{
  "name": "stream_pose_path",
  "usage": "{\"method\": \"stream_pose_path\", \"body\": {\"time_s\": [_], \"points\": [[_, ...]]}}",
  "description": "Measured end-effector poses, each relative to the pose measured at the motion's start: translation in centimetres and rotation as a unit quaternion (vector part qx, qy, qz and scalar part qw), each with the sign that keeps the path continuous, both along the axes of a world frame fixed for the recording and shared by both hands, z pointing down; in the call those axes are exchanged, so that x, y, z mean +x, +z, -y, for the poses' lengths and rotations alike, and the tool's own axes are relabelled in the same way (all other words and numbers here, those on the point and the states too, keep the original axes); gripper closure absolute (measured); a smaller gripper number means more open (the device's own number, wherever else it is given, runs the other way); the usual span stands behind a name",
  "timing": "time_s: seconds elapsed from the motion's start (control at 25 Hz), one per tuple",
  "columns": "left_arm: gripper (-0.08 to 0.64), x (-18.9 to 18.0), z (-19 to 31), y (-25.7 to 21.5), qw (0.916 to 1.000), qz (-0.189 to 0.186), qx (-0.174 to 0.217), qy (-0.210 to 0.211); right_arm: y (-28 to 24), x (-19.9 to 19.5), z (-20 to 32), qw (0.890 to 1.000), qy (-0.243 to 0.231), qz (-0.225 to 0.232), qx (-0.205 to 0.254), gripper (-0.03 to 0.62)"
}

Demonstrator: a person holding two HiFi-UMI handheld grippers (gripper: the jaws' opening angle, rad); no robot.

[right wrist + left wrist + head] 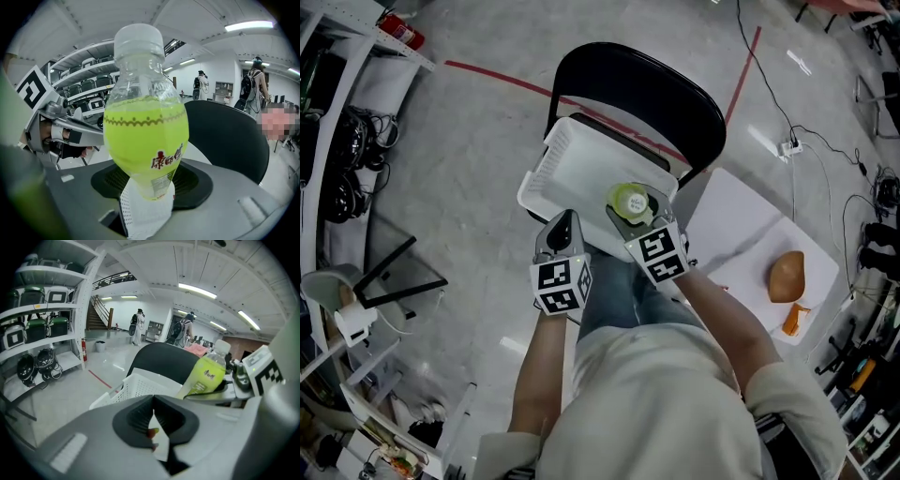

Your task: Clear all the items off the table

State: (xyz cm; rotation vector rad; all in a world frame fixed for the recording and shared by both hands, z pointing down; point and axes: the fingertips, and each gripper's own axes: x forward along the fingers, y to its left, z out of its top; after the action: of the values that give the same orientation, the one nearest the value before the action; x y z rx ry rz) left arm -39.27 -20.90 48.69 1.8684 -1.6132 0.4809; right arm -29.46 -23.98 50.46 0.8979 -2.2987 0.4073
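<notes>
The bottle [145, 131] carries red Chinese characters on its label, above smaller print too fine to read. The right gripper [150, 187] clamps it with jaws partly apart, while the left gripper [152, 420] has its jaws closed together and empty. The bottle is clear plastic with yellow-green liquid and a pale cap, and it is held over the white basket [572, 159] on the black chair [647, 84].

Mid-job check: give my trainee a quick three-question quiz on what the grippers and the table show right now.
1. Multiple choice: the right gripper holds A) a cup, B) a bottle of yellow-green drink, C) nothing.
2. True or false: the left gripper grips the white basket.
3. Count: how many items lie in view on the white table?

Key: 1 B. 2 False, its jaws are shut on nothing. 3 Two: a brown lump and an orange piece.
</notes>
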Motion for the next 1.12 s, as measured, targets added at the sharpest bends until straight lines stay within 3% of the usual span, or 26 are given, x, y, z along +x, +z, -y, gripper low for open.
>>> {"method": "stream_pose_path", "body": {"time_s": [0.68, 1.12], "points": [[0.551, -2.9, 4.8, 7.4, 0.9991, -0.008, -0.036, 0.022, 8.6, -5.3, 5.5, 0.999, -0.001, -0.025, -0.023, 0.330], [0.551, -5.4, 7.0, 10.3, 0.9985, -0.025, -0.049, 0.002, 13.3, -8.1, 7.9, 0.999, -0.009, -0.037, -0.029, 0.328]]}}
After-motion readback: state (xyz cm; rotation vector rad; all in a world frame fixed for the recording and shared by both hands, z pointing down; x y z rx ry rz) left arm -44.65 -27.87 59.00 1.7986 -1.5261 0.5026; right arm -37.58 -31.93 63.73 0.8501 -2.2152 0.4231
